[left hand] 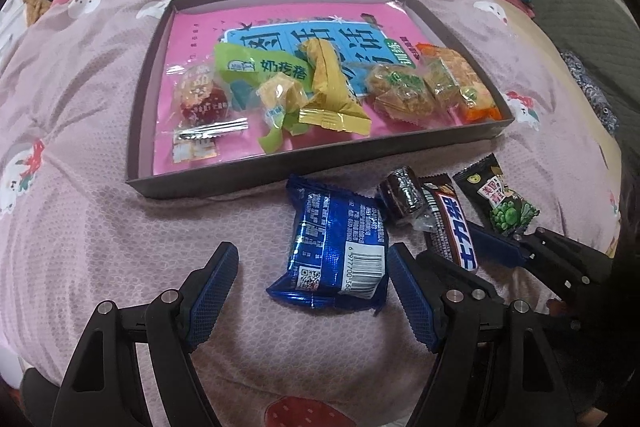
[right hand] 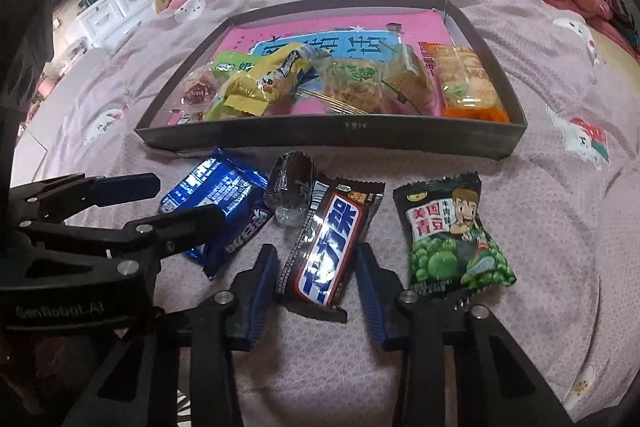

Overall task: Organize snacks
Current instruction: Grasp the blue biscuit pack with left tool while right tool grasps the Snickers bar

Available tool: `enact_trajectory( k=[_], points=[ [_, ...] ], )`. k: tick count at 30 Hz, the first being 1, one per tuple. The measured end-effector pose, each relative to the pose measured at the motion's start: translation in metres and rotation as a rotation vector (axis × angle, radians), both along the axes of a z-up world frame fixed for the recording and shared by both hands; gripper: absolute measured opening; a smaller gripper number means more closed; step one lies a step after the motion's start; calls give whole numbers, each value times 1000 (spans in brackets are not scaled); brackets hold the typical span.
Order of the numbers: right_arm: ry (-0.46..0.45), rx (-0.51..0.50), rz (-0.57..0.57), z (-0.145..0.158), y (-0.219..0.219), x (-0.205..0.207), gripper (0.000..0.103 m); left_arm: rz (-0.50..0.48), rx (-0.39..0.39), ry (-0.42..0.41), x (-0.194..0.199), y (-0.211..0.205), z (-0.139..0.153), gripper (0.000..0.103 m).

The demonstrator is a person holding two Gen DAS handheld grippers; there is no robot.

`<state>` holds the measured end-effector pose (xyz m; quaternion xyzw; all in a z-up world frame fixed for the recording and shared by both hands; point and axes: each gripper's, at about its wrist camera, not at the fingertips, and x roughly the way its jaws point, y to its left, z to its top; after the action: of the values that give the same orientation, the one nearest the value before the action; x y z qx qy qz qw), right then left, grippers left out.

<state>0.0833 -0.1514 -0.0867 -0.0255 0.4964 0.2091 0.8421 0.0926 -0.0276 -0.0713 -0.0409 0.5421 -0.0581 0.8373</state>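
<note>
The tray (left hand: 208,183) sits on the bedspread (left hand: 80,227) with a row of snacks already inside, and four more lie on the cloth just in front of its near wall. The left gripper (left hand: 312,291) hangs wide open over the blue packet (left hand: 332,247), its fingers clear of the wrapper on both sides. The right gripper (right hand: 316,279) straddles the chocolate bar (right hand: 328,247), the jaws narrowed around it; a thin gap seems to remain at each pad, so I judge it not yet clamped.

The bar lies slanted between the fingers and could twist or slip out at a corner as they close. It also touches the small dark sweet (right hand: 292,183), which could get dragged along. The two tools work near each other and could bump.

Only the right view shows the bar between its fingers and the green pea bag (right hand: 456,239) in full; only the left view shows the gap around the blue packet
</note>
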Motion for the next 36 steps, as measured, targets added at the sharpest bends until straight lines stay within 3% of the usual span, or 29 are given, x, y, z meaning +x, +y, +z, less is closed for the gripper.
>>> enact_trajectory(
  k=[13, 22, 33, 36],
  points=[
    [-4, 1, 23, 8, -9, -8, 31, -19, -27, 37, 8, -5, -18, 78],
    [9, 18, 19, 10, -14, -9, 30, -34, -54, 30, 11, -5, -17, 52],
    [1, -62, 44, 2, 6, 2, 28, -23, -103, 0, -1, 7, -4, 52],
    [10, -23, 49, 5, 0, 0, 28, -29, -109, -20, -7, 8, 4, 52]
  ],
)
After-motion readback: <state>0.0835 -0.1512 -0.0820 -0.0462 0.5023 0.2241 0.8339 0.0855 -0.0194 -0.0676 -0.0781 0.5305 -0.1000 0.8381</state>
